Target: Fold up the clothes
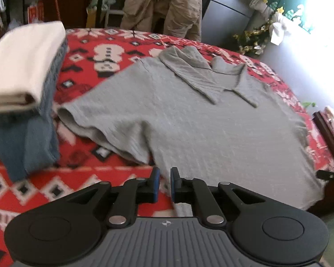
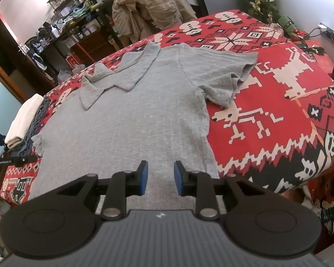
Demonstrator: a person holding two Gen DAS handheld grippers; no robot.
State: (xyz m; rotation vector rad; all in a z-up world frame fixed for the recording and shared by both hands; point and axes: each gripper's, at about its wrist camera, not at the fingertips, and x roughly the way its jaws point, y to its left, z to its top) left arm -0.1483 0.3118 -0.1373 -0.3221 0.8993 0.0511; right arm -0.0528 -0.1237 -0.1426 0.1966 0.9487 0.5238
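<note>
A grey short-sleeved shirt with a collar (image 1: 189, 120) lies spread flat, front up, on a red patterned blanket (image 1: 95, 51). My left gripper (image 1: 165, 184) hovers over the shirt's hem near its left sleeve (image 1: 95, 124). Its blue pads (image 1: 156, 182) stand a narrow gap apart and hold nothing. In the right wrist view the same shirt (image 2: 133, 120) fills the middle. My right gripper (image 2: 160, 178) is open over the hem, pads wide apart and empty. The right sleeve (image 2: 229, 77) lies slightly rumpled.
A stack of folded clothes, white (image 1: 22, 66) on top of blue (image 1: 35, 144), sits on the blanket left of the shirt, also in the right wrist view (image 2: 24, 120). A tan jacket (image 1: 164, 6) hangs behind the bed. Bare blanket (image 2: 278, 102) lies right of the shirt.
</note>
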